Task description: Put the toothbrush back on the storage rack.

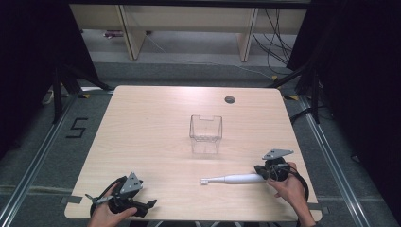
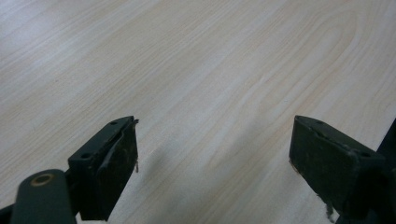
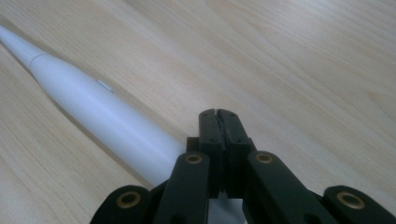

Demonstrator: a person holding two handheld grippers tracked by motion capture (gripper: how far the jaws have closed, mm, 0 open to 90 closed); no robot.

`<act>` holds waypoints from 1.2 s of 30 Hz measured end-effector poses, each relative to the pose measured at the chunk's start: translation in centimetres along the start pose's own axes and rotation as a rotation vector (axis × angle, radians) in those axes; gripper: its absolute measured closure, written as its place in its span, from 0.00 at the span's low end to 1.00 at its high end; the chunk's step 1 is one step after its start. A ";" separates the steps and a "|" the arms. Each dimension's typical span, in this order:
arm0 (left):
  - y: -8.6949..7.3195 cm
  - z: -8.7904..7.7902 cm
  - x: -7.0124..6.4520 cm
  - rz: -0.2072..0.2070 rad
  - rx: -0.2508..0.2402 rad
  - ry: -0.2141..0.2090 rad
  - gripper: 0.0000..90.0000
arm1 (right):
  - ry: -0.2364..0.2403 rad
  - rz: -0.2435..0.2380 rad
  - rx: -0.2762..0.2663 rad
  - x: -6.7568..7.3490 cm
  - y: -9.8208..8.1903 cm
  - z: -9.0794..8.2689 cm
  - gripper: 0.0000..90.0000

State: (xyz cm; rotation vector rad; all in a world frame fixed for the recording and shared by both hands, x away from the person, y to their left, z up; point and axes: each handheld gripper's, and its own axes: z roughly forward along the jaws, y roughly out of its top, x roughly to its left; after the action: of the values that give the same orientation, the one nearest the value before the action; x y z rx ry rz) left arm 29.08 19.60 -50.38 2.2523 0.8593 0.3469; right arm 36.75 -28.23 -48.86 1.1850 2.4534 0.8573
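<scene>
A white electric toothbrush (image 1: 234, 179) lies flat on the wooden table (image 1: 156, 127) near the front right, its brush head pointing left. My right gripper (image 1: 265, 174) sits at the handle end of it, held by a hand. In the right gripper view the jaws (image 3: 217, 116) are pressed together with nothing between them, and the toothbrush (image 3: 93, 112) runs along the table to their left and under the gripper body. My left gripper (image 1: 124, 198) rests at the front left edge, held by the other hand; its jaws (image 2: 215, 126) stand wide apart over bare wood.
A clear plastic box (image 1: 205, 127) stands upright at the middle of the table, behind the toothbrush. A round cable hole (image 1: 230, 100) is near the far edge. Wooden furniture legs and cables lie on the floor beyond the table.
</scene>
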 end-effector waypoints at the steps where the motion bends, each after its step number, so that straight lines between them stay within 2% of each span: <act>1: 0.0 0.0 0.0 0.000 -0.001 0.000 0.16 | -0.001 -0.007 0.001 0.0 0.0 0.0 0.99; 2: 0.0 0.0 0.0 -0.003 -0.002 -0.001 0.16 | -0.004 0.011 0.001 0.1 -0.1 -0.1 0.99; 3: 0.0 0.0 -0.1 -0.002 -0.002 -0.001 0.16 | -0.001 0.010 -0.001 0.1 -0.1 -0.2 0.99; 4: 0.0 0.0 0.0 0.000 0.000 0.000 0.16 | -0.013 -0.012 0.010 0.0 -0.2 -0.4 0.99; 5: 0.0 0.0 0.0 -0.002 -0.002 -0.001 0.16 | 0.003 0.001 0.015 0.2 -0.2 -0.4 0.99; 6: 0.0 0.0 0.0 -0.002 -0.001 -0.001 0.16 | -0.007 0.009 -0.002 0.3 -0.3 -0.4 0.99; 7: 0.0 0.0 0.0 -0.002 -0.002 -0.001 0.16 | -0.006 -0.007 -0.006 0.2 -0.4 -0.4 0.99; 8: 0.0 0.0 0.0 -0.001 -0.001 0.000 0.16 | -0.001 0.018 0.007 0.4 -0.4 -0.5 0.99; 9: 0.0 0.0 0.0 0.000 -0.001 0.001 0.16 | -0.006 0.001 0.000 0.3 -0.5 -0.5 0.99; 10: 0.0 0.0 0.0 0.000 -0.001 0.001 0.16 | 0.002 -0.012 0.017 0.3 -0.6 -0.6 0.99; 11: 0.0 0.0 0.0 -0.001 -0.002 -0.001 0.16 | -0.009 -0.006 0.013 0.4 -0.6 -0.7 0.98; 12: 0.0 0.0 0.0 -0.002 -0.003 -0.001 0.16 | 0.001 -0.012 0.014 0.4 -0.7 -0.7 0.98; 13: 0.0 0.0 0.0 -0.002 -0.003 -0.001 0.16 | -0.016 -0.013 -0.005 0.4 -0.8 -0.7 0.98; 14: 0.0 0.0 -0.1 -0.002 -0.003 -0.001 0.16 | 0.003 0.021 0.011 0.6 -0.8 -0.8 0.98; 17: 0.0 0.0 0.0 -0.002 -0.002 0.000 0.16 | -0.013 -0.016 -0.009 0.4 -1.0 -0.8 0.98; 18: 0.0 0.0 0.0 0.000 0.002 0.001 0.16 | -0.012 0.008 0.004 0.6 -1.0 -1.1 0.98; 20: 0.0 0.0 0.0 0.003 0.004 0.000 0.16 | 0.002 0.004 0.018 0.6 -1.0 -1.2 0.98; 22: 0.0 0.0 0.0 0.001 0.001 0.001 0.16 | -0.002 0.014 0.005 1.0 -1.1 -1.3 0.98; 23: 0.0 0.0 0.0 -0.001 0.001 0.002 0.16 | -0.011 0.001 0.003 0.9 -1.2 -1.3 0.98; 24: 0.0 0.0 0.0 -0.004 0.002 0.002 0.16 | -0.013 -0.032 0.007 0.8 -1.2 -1.4 0.97; 25: 0.0 0.0 0.0 -0.003 0.003 0.001 0.16 | -0.009 -0.022 0.011 0.9 -1.2 -1.5 0.97; 26: 0.0 0.0 0.0 0.000 0.004 0.001 0.16 | 0.001 0.013 0.020 1.1 -1.2 -1.6 0.96; 27: 0.0 0.0 0.0 0.003 0.004 0.001 0.16 | -0.006 0.015 0.000 1.0 -1.3 -1.5 0.96; 28: 0.0 0.0 0.0 0.001 0.004 0.001 0.16 | -0.005 0.023 0.026 1.1 -1.3 -1.7 0.96; 30: 0.0 0.0 0.0 0.001 0.005 0.000 0.16 | -0.006 0.026 0.009 1.1 -1.4 -1.8 0.94; 31: 0.0 0.0 0.0 0.001 0.005 0.000 0.16 | -0.009 0.011 0.021 1.0 -1.4 -2.0 0.93; 34: 0.0 0.0 -0.1 0.001 0.006 0.000 0.16 | -0.010 0.003 -0.009 1.0 -1.4 -2.0 0.91; 36: 0.0 0.0 -0.1 -0.002 0.011 0.000 0.16 | 0.000 -0.036 -0.021 1.1 -1.2 -2.4 0.87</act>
State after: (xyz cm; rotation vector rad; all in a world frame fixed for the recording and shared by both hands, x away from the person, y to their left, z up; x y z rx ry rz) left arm 29.07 19.53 -50.39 2.2616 0.8660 0.3423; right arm 34.22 -28.90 -47.74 1.1296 2.4526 0.8709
